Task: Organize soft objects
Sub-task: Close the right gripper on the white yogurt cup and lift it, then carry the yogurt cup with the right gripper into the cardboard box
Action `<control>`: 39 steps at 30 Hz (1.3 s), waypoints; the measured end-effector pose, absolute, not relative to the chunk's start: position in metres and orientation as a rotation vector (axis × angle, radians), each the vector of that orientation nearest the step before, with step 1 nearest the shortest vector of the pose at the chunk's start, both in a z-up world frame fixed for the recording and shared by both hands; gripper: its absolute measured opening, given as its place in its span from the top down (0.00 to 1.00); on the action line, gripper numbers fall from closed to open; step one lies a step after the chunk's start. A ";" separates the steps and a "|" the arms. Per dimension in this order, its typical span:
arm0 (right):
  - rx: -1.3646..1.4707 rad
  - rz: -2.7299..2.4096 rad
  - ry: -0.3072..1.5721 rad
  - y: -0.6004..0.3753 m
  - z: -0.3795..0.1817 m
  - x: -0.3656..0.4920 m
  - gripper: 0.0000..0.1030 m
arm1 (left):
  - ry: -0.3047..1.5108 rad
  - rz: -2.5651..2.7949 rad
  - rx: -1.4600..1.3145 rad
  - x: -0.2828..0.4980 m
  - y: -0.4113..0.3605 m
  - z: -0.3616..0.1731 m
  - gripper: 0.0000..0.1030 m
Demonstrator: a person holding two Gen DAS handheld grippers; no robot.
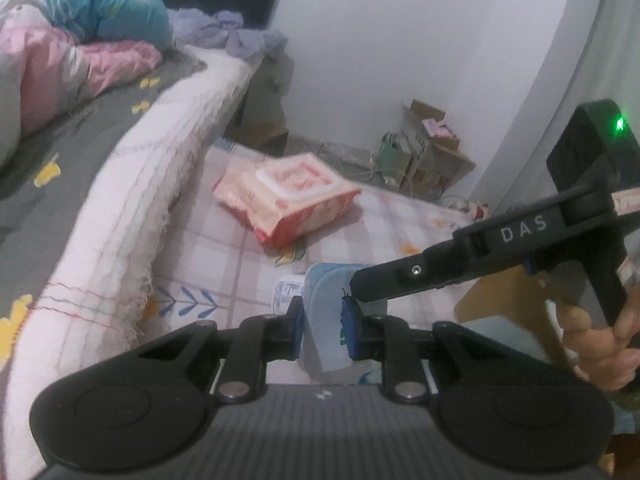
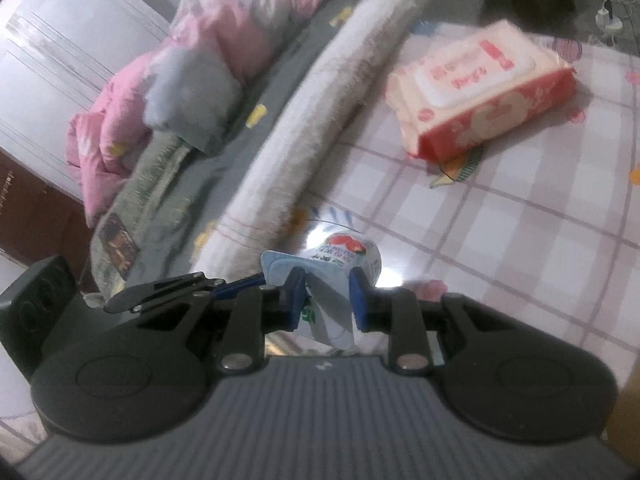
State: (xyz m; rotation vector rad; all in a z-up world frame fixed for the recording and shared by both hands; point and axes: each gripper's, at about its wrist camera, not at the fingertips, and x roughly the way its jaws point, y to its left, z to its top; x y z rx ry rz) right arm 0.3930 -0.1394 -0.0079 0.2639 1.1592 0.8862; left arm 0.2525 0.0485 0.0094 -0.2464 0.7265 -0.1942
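Note:
A small soft pouch [image 1: 326,304], light blue and white with a strawberry picture [image 2: 346,250], hangs just above the checked cloth [image 2: 500,240]. My left gripper [image 1: 325,326] is shut on its light blue end. From the right, my right gripper [image 1: 360,294] reaches in beside it, held by a hand [image 1: 600,344]. In the right wrist view my right gripper [image 2: 326,300] is shut on the same pouch, pinching its folded end, and the left gripper [image 2: 248,282] comes in from the left. A pink and red pack of wet wipes [image 1: 286,196] [image 2: 480,96] lies farther back on the cloth.
A bed with a grey sheet [image 1: 72,136] and a white blanket edge [image 1: 132,200] runs along the left, carrying a pink quilt [image 2: 120,120] and a teal pillow [image 1: 120,8]. An open cardboard box [image 1: 432,148] and cables sit by the far wall.

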 end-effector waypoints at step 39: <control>0.756 0.434 1.308 -0.469 -0.055 0.158 0.75 | 0.967 -0.642 -0.089 0.121 -0.192 -0.001 0.74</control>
